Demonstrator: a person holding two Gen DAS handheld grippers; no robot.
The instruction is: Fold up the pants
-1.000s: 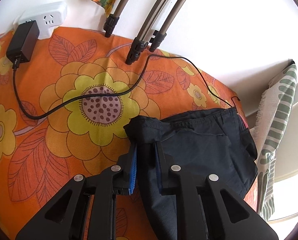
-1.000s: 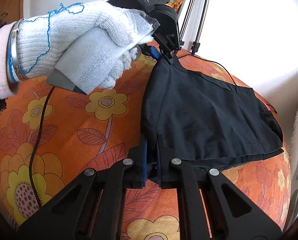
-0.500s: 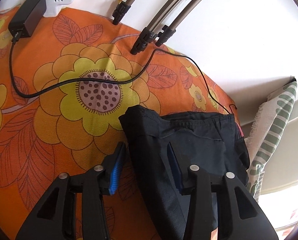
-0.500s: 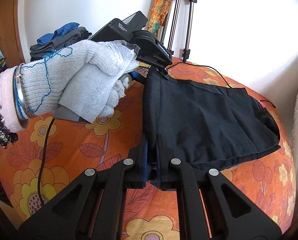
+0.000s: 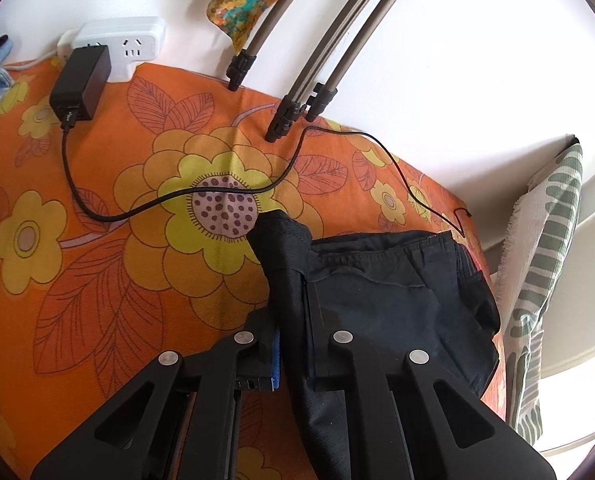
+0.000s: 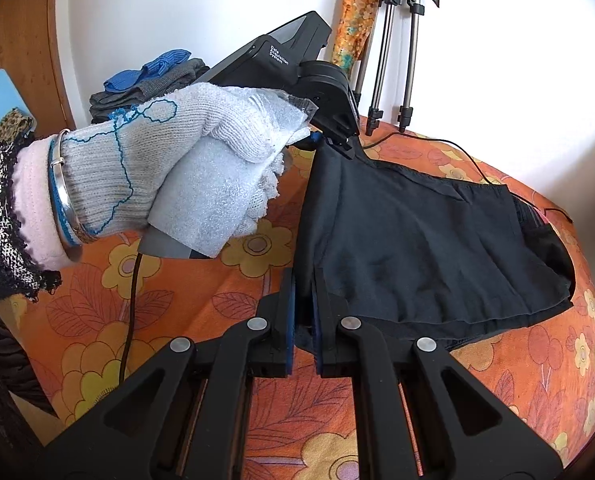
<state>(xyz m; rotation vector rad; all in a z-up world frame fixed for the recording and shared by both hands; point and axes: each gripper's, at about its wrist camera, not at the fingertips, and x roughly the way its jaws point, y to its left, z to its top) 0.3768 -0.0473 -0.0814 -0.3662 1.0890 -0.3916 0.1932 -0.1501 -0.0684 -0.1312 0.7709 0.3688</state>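
Black pants [image 5: 397, 288] lie folded on the orange floral cover [image 5: 97, 280]. In the left wrist view my left gripper [image 5: 295, 320] is closing its jaws on a bunched corner of the pants, with the pads pressing the fabric. In the right wrist view my right gripper [image 6: 303, 292] is shut on the near corner of the pants [image 6: 417, 240]. The same view shows a gloved hand [image 6: 137, 168] holding the left gripper [image 6: 337, 140] at the far corner. The edge between the two corners is raised off the cover.
A white power strip [image 5: 125, 46] with a black adapter [image 5: 81, 84] sits at the back left. Its cable [image 5: 137, 212] runs across the cover to the pants. Tripod legs [image 5: 293, 112] stand by the wall, a striped cloth [image 5: 549, 260] hangs at the right, and a clothes pile [image 6: 153, 80] lies behind.
Half a second ago the left jaws stood open around the pants corner; they have now closed on it. The right gripper kept its grip, and the held edge rose slightly.
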